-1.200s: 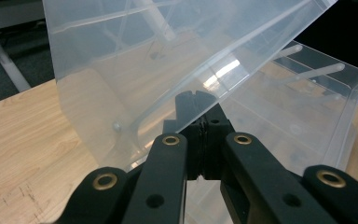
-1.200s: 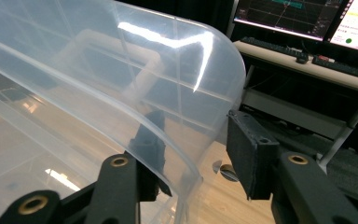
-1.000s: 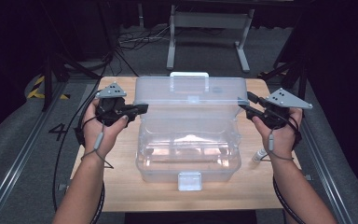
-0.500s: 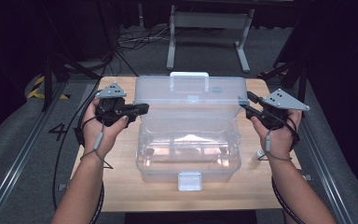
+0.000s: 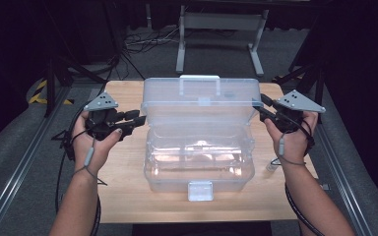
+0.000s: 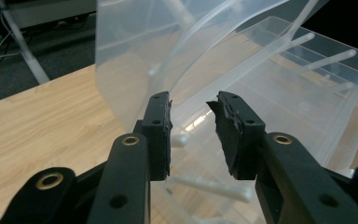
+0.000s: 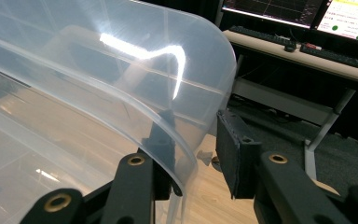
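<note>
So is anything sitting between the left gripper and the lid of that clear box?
Nothing visible does. The left gripper sits just off the left edge of the raised lid, its fingers having just opened with only air between them. The right gripper straddles the lid's other edge.

Desk [image 5: 128, 196]: light wood, bare grain showing at the near corners.
Small clear vial [image 5: 272, 166]: lying near the desk's right edge.
Metal stand [image 5: 220, 22]: grey, on the floor beyond.
Monitors [image 7: 303, 11]: lit, far back.
</note>
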Demonstrator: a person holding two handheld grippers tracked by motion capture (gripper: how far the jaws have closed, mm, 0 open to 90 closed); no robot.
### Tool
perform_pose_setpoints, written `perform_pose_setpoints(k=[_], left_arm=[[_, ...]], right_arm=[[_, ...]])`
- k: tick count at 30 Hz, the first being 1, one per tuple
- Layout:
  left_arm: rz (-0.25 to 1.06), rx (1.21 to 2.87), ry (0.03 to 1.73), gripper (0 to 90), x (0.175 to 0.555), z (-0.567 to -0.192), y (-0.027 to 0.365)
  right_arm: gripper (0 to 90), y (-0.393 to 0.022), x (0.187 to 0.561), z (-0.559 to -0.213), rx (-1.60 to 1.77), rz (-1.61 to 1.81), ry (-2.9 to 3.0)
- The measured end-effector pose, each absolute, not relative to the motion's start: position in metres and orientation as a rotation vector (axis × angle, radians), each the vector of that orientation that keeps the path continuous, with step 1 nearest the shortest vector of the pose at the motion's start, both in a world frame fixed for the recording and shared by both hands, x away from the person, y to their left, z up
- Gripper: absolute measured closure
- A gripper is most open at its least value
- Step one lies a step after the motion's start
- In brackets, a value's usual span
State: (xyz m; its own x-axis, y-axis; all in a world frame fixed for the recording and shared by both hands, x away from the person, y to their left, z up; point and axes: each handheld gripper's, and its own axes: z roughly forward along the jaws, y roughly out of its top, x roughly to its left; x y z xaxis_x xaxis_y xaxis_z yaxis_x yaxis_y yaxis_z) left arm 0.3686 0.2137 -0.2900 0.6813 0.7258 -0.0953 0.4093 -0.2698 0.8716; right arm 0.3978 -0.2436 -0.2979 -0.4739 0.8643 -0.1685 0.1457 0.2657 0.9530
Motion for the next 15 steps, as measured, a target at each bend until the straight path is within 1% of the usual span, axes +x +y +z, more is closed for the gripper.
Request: perform_pose_setpoints(k=[7,11,15], left_arm=[[0.388,1.887,0.916,65.0,0.37,-0.3,0.225],[0.427,1.895,0.95,62.7,0.37,-0.307,0.229],[0.438,1.892,0.989,61.0,0.371,-0.315,0.235]], right_arm=[[69.0,-0.243,0.402,-0.295,0.943,1.242,1.825],[69.9,-0.243,0.406,-0.293,0.958,1.239,1.831],[70.6,-0.243,0.409,-0.291,0.976,1.236,1.838]])
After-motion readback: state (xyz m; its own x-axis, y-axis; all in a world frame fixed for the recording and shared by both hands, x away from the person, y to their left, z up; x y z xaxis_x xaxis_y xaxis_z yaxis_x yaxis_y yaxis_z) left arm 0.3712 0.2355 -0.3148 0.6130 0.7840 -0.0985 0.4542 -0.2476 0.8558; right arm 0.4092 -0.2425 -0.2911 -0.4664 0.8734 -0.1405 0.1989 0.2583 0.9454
